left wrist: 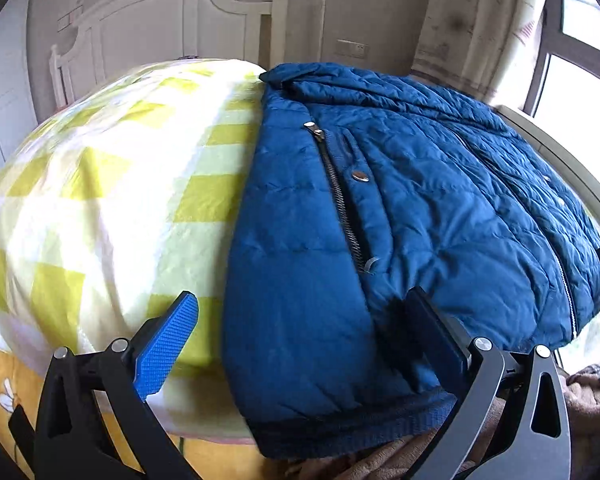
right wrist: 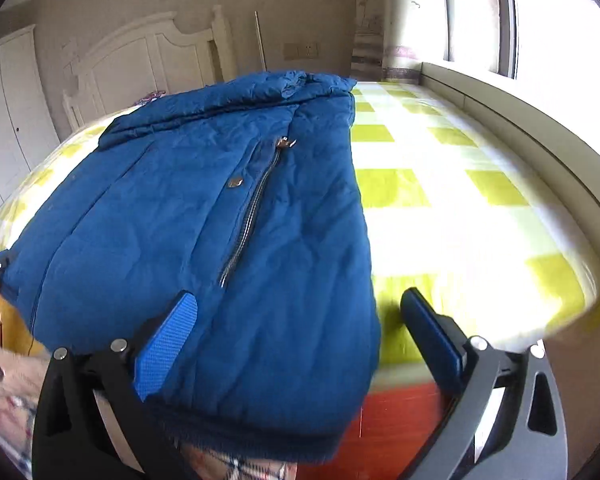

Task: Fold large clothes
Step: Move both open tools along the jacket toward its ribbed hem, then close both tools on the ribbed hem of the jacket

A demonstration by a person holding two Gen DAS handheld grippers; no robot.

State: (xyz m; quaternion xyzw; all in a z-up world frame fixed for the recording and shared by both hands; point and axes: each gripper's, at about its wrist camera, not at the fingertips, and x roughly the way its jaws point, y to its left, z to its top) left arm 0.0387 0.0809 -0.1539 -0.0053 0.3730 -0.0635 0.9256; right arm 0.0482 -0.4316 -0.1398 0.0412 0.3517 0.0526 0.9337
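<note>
Puffy blue jacket [left wrist: 400, 200] on bed [left wrist: 100, 200]: soft, bulky, slippery; grab hem corners, frame bottom. Left gripper [left wrist: 300, 332] and right gripper [right wrist: 296, 332] fingers spread, empty.

The jacket [left wrist: 420, 208] is deep blue, quilted in stitched panels, with silver zips [left wrist: 340, 196] and silver snaps [left wrist: 360, 177]; its hem band [left wrist: 352, 428] is a darker navy rib. The bed cover [left wrist: 112, 208] is a check of lime-yellow and white squares. Each hand-held gripper [left wrist: 304, 344] has a black frame and bright blue textured pads [left wrist: 168, 344]. The headboard [left wrist: 172, 20] is white, the wall [right wrist: 300, 12] beige. Below the bed edge shows an orange-red surface [right wrist: 404, 420].
</note>
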